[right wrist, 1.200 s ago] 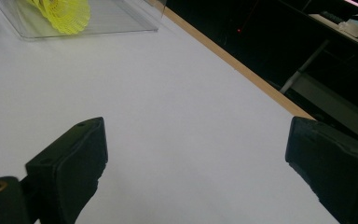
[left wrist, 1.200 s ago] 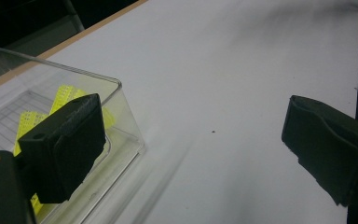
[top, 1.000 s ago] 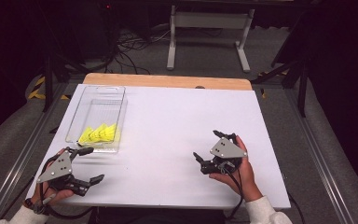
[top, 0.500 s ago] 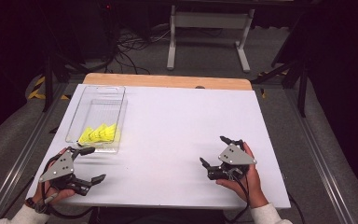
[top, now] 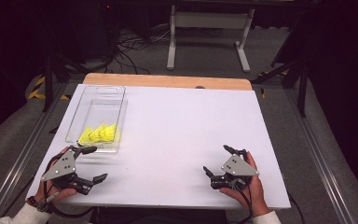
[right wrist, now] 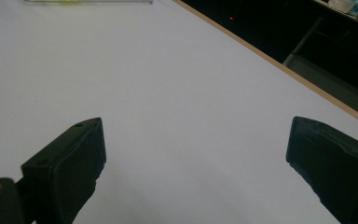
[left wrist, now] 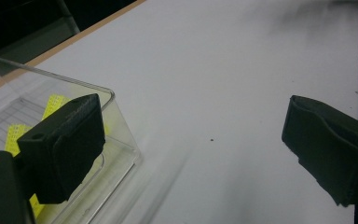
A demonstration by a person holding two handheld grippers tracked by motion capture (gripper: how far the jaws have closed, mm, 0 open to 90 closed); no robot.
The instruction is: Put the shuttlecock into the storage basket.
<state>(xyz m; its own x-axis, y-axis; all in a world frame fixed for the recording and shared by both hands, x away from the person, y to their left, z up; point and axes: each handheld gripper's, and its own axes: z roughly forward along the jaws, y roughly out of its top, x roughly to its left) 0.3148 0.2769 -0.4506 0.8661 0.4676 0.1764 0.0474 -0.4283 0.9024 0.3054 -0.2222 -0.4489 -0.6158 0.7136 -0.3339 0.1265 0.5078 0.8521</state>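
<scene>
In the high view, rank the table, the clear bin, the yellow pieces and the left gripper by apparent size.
1. table
2. clear bin
3. left gripper and yellow pieces: too close to rank.

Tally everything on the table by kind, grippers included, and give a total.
Grippers: 2, left gripper and right gripper, both open.
Clear tray: 1.
Cluster of yellow pieces in the tray: 1; separate pieces too small to count.
Total: 4.

White table top [top: 182,135], grey metal stand [top: 207,21] behind.
</scene>
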